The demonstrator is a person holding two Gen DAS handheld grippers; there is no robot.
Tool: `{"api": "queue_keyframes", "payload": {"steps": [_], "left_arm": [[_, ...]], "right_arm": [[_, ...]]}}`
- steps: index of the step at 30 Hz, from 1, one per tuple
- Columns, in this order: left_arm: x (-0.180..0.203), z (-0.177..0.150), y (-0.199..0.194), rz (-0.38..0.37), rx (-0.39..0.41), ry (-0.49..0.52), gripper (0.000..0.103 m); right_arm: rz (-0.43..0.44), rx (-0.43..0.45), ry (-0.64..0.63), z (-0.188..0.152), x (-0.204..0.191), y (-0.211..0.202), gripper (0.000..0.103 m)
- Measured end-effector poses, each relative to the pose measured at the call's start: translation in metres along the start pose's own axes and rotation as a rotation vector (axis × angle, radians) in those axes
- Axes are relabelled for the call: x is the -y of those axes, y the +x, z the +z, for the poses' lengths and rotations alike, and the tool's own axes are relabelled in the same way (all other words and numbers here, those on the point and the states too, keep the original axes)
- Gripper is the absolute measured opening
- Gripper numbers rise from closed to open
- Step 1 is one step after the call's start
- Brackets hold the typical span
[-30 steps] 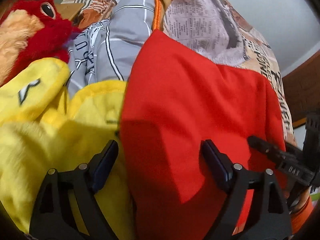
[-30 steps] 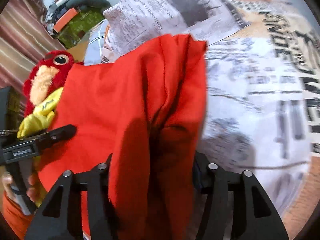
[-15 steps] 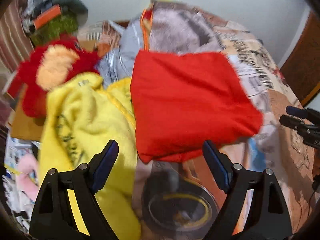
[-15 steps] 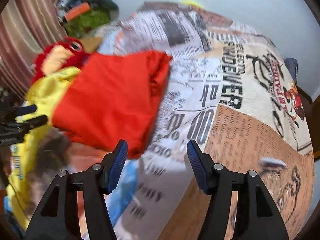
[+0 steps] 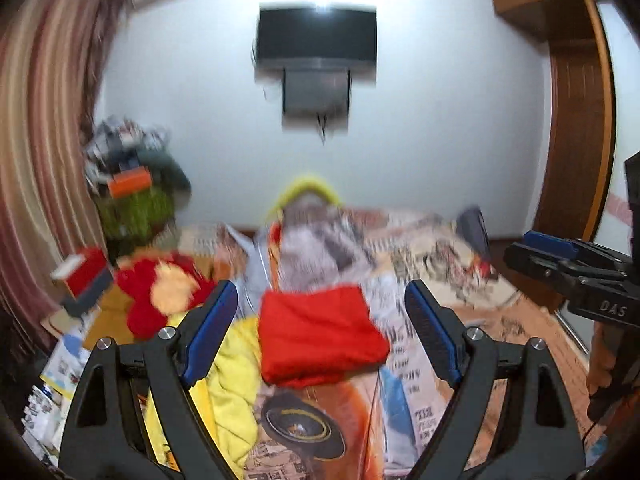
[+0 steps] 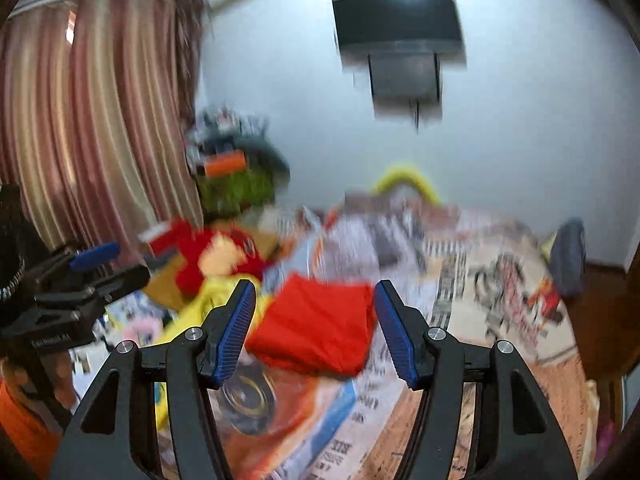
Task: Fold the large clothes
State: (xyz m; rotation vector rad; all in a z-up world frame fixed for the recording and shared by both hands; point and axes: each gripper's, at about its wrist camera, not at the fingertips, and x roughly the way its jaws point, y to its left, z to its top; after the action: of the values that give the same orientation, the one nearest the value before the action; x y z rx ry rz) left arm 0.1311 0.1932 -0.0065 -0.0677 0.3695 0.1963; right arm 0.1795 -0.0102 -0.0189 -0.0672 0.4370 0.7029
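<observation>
A folded red garment [image 5: 320, 336] lies on the newspaper-print bedspread [image 5: 432, 264], partly on a yellow garment [image 5: 228, 384]. It also shows in the right wrist view [image 6: 316, 332]. My left gripper [image 5: 320, 336] is open and empty, held well back from and above the red garment. My right gripper [image 6: 314, 336] is open and empty, also pulled back from it. The right gripper shows at the right edge of the left wrist view [image 5: 568, 276]. The left gripper shows at the left of the right wrist view [image 6: 80, 280]. Both views are motion-blurred.
A red plush toy [image 5: 168, 292] lies left of the garments, also in the right wrist view [image 6: 216, 256]. A cluttered pile [image 5: 132, 192] stands by the curtain [image 5: 40, 160]. A TV [image 5: 316, 44] hangs on the wall. A wooden door frame [image 5: 576, 140] is at right.
Both grippers let go of the red garment and pulled back and up. The garment now lies folded on the bed, and the room wall has come into view.
</observation>
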Motion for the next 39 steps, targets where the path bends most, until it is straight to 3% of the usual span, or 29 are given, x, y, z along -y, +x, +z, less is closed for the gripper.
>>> {"api": "queue_keyframes", "payload": {"steps": [5,10,13,15,17,19,39], "left_arm": [[0.019,-0.003,-0.06,0.02,0.137,-0.023,0.086],[0.038,-0.018,-0.095,0.05,0.211,-0.01,0.086],[0.042,-0.027,-0.1,0.044,0.192,-0.004,0.086],[0.045,-0.032,-0.105,0.046,0.181,-0.009,0.09],[0.043,-0.036,-0.107,0.042,0.175,-0.03,0.101],[0.042,-0.039,-0.109,0.04,0.171,-0.054,0.102],[0.038,-0.045,-0.116,0.069,0.16,-0.072,0.102]], "right_arm": [[-0.028,0.181,0.007,-0.001,-0.02,-0.063,0.058],[-0.062,0.225,-0.002,-0.014,-0.032,-0.086,0.06],[-0.088,0.245,-0.003,-0.021,-0.034,-0.091,0.075],[-0.105,0.265,0.001,-0.025,-0.037,-0.094,0.085],[-0.113,0.269,0.006,-0.026,-0.04,-0.097,0.097],[-0.122,0.272,0.003,-0.026,-0.043,-0.097,0.103],[-0.142,0.219,-0.034,-0.035,-0.056,-0.089,0.103]]}}
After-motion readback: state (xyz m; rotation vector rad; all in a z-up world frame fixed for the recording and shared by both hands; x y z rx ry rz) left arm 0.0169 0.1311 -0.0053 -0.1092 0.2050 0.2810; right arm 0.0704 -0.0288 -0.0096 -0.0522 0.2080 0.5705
